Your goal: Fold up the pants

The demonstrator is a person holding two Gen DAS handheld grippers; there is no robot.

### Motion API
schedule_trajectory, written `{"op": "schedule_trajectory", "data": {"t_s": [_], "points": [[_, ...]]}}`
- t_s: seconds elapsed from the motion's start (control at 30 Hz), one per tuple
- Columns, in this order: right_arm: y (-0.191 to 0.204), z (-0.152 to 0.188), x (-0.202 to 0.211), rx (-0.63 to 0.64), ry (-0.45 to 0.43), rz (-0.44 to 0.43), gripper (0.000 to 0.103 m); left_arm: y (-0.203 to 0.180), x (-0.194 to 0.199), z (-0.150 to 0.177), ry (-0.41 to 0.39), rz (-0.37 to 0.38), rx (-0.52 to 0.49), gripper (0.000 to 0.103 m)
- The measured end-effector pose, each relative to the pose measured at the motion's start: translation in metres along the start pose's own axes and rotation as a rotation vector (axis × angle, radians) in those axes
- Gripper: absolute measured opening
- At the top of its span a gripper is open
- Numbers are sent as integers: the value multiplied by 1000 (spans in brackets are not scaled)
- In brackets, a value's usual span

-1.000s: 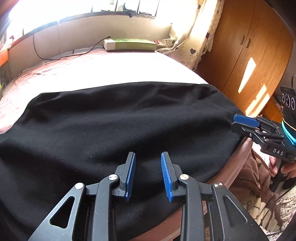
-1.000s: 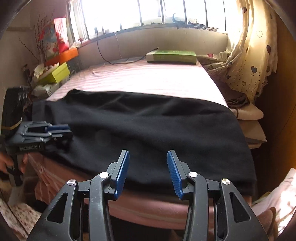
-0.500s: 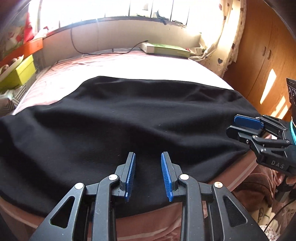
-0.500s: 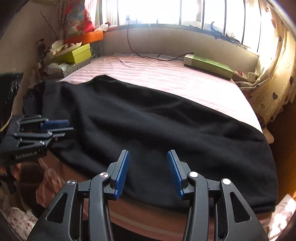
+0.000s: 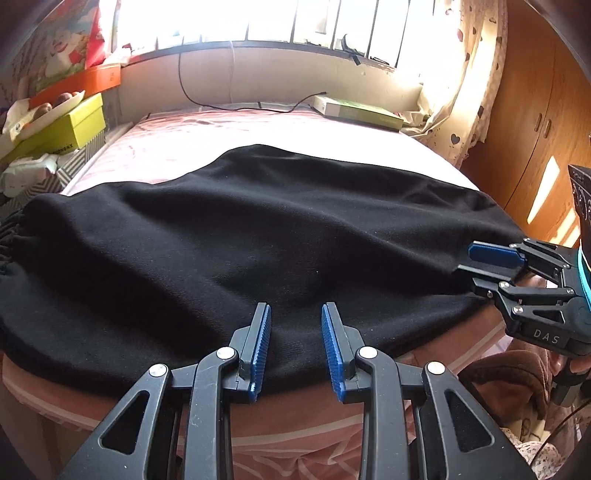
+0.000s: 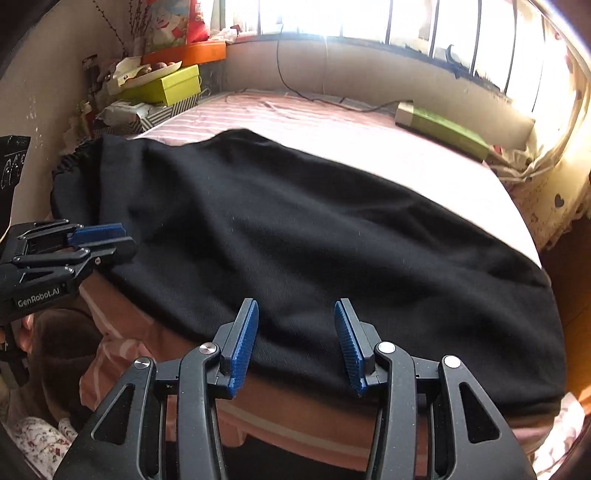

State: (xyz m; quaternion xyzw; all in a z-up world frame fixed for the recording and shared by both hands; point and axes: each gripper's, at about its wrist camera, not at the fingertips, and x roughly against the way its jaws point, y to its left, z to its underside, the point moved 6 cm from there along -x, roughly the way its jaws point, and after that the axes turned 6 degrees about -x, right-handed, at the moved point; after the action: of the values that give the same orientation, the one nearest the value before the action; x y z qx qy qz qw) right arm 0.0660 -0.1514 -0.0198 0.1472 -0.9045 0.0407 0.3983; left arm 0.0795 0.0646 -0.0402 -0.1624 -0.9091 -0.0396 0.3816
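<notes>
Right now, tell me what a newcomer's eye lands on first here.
The black pants dominate, spread flat across the near half of the pink striped bed. Both open grippers, left gripper and right gripper, hover at the near hem, holding nothing. Behind, a bright window glares.

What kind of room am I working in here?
Most likely a home bedroom: the black pants lie across a bed with a pink striped sheet, beside a wooden wardrobe and a heart-print curtain.

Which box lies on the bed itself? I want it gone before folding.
The flat green box at the bed's far end, below the window. The yellow-green box and orange box are stacked beside the bed, off the mattress.
</notes>
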Motion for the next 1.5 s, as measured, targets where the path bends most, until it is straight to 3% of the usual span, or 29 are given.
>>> {"op": "schedule_trajectory", "data": {"t_s": [0.13,0.23,0.33,0.43,0.57,0.73,0.83,1.1,1.33,1.5], "points": [[18,-13,-16,-29,3,-42,45,9,6,2,-13,-20,6,61],[39,-4,-27,19,59,-62,45,19,10,5,-23,-20,19,61],[56,2,-18,99,21,-11,45,30,13,9,-33,-19,38,61],[66,-2,-12,119,31,-57,45,35,18,10,-49,-2,42,61],[78,-24,-12,106,-32,-105,45,48,23,12,-45,-73,38,62],[103,-19,-41,135,59,-122,45,69,28,15,-48,-106,78,62],[119,-15,-35,192,42,-144,45,77,29,17,-44,-126,87,62],[129,-23,-47,156,34,-139,45,91,33,25,-48,-136,104,62],[146,-35,-41,196,15,-221,45,105,39,28,-56,-155,128,62],[158,-42,-61,202,23,-186,45,118,44,32,-57,-179,148,62]]}}
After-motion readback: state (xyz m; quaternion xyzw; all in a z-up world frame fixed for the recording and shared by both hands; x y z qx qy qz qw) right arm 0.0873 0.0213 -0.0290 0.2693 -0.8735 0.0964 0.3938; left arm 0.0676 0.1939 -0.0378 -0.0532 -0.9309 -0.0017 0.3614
